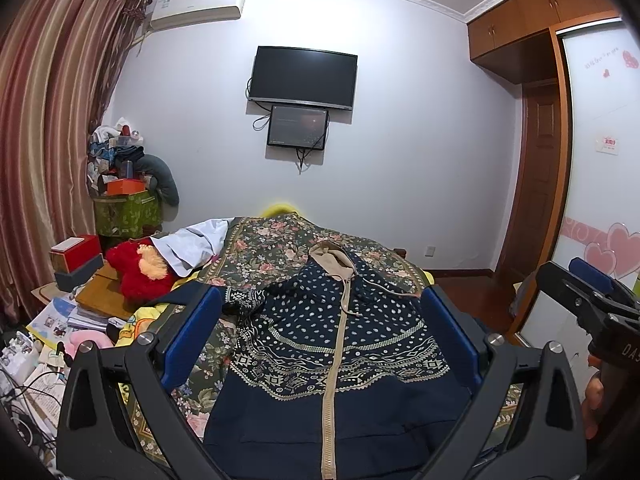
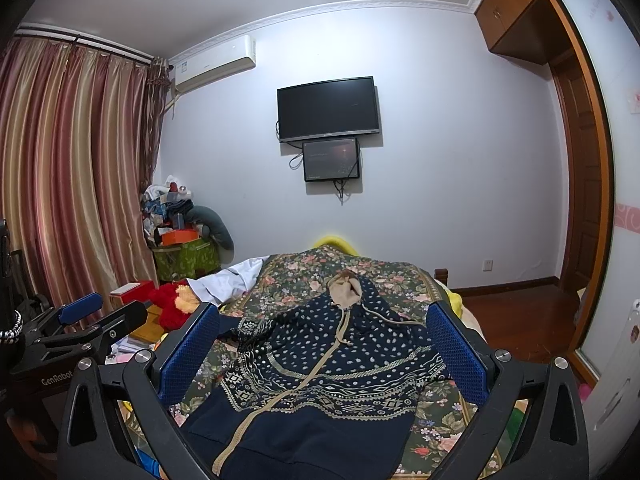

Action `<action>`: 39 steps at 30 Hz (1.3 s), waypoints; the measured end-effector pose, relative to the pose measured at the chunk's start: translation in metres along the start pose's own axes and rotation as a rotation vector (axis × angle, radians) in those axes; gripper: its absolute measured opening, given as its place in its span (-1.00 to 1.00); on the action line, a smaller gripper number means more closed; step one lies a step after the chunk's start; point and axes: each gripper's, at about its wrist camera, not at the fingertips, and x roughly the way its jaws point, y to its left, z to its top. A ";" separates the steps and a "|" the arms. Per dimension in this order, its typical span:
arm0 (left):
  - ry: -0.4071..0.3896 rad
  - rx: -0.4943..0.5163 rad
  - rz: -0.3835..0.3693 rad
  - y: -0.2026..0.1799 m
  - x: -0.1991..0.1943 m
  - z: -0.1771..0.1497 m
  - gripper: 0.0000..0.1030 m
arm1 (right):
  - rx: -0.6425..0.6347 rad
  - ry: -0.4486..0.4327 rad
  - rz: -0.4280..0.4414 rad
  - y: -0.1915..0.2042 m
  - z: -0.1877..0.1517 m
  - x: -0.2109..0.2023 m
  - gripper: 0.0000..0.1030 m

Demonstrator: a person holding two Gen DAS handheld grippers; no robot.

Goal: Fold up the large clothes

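Note:
A navy hooded jacket [image 1: 340,344] with cream dots, patterned bands and a beige zipper lies front up on a floral bedspread [image 1: 272,248]; its beige-lined hood [image 1: 332,260] points to the far wall. It also shows in the right wrist view [image 2: 320,364]. My left gripper [image 1: 322,320] is open and empty, held above the jacket's lower half. My right gripper [image 2: 322,328] is open and empty, also above it, to the right of the left one. The right gripper shows at the left view's right edge [image 1: 592,292]; the left gripper shows at the right view's left edge [image 2: 100,312].
A white cloth [image 1: 192,244] and a red plush toy [image 1: 140,268] lie at the bed's left. Boxes, books and clutter [image 1: 72,304] crowd the left side by the curtains. A wardrobe [image 1: 600,160] and wooden floor [image 1: 476,300] are to the right.

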 end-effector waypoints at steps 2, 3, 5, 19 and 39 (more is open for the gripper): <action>0.000 -0.001 -0.002 0.001 -0.001 0.000 0.95 | -0.001 0.000 0.000 0.001 0.000 0.000 1.00; 0.002 -0.001 -0.003 0.002 -0.001 0.000 0.95 | -0.002 0.000 -0.001 0.000 0.000 0.000 1.00; 0.008 -0.001 -0.001 0.001 -0.001 0.000 0.95 | -0.001 -0.001 0.000 0.001 0.000 0.000 1.00; -0.013 -0.016 -0.002 0.000 -0.001 0.001 0.95 | -0.002 -0.001 -0.001 0.000 0.001 0.000 1.00; 0.226 -0.101 0.037 0.081 0.130 0.008 0.95 | 0.006 0.209 0.045 0.008 -0.004 0.162 1.00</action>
